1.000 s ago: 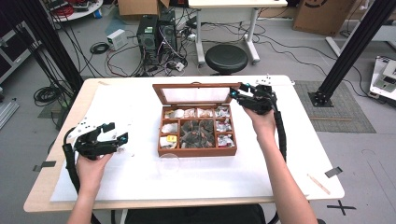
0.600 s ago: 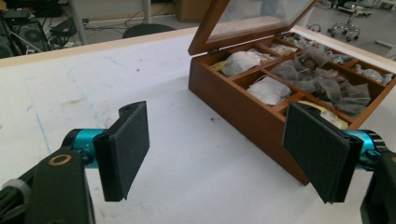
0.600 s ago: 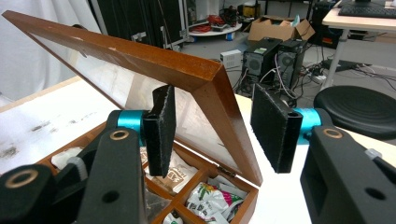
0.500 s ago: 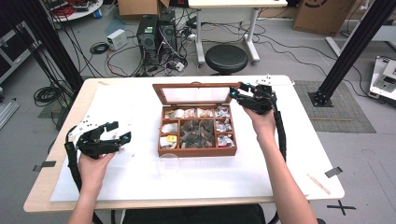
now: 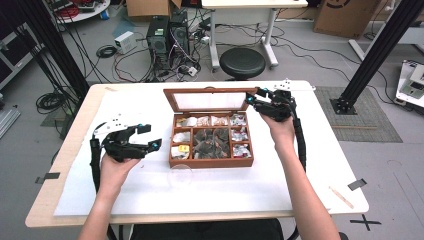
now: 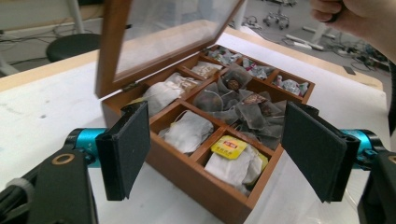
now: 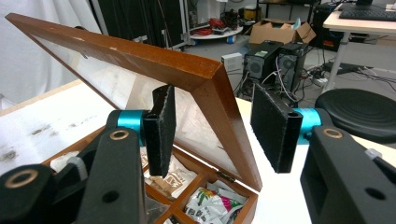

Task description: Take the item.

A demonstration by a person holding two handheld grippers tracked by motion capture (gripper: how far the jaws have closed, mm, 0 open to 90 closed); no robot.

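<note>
The wooden tea box (image 5: 211, 136) sits in the middle of the table (image 5: 300, 190), its glass-paned lid (image 5: 210, 101) raised at the far side. In the high view the right gripper (image 5: 256, 100) is at the lid's right corner, but how it meets the wood is too small to tell there. The right gripper view settles it: the lid's side rail (image 7: 219, 107) stands between the two black pads, one pad (image 7: 161, 130) behind the glass, the other clear of the wood on the outer side, so the jaws straddle the frame without clamping it.

The left gripper (image 5: 150, 137) is just left of the box, near its front corner. The left gripper view shows its jaws wide apart and empty, framing the compartments: a bag with a yellow tag (image 6: 229, 147) in the nearest one, white paper sachets (image 6: 189, 133) beside it, dark mesh bags (image 6: 233, 105) in the centre, foil packets (image 6: 292, 86) along the far side. The lid leans over the box's back row there.

A clear round dish (image 5: 180, 175) lies in front of the box. Beyond the table stand a black stool (image 5: 242, 62) and computer towers (image 5: 167, 35).
</note>
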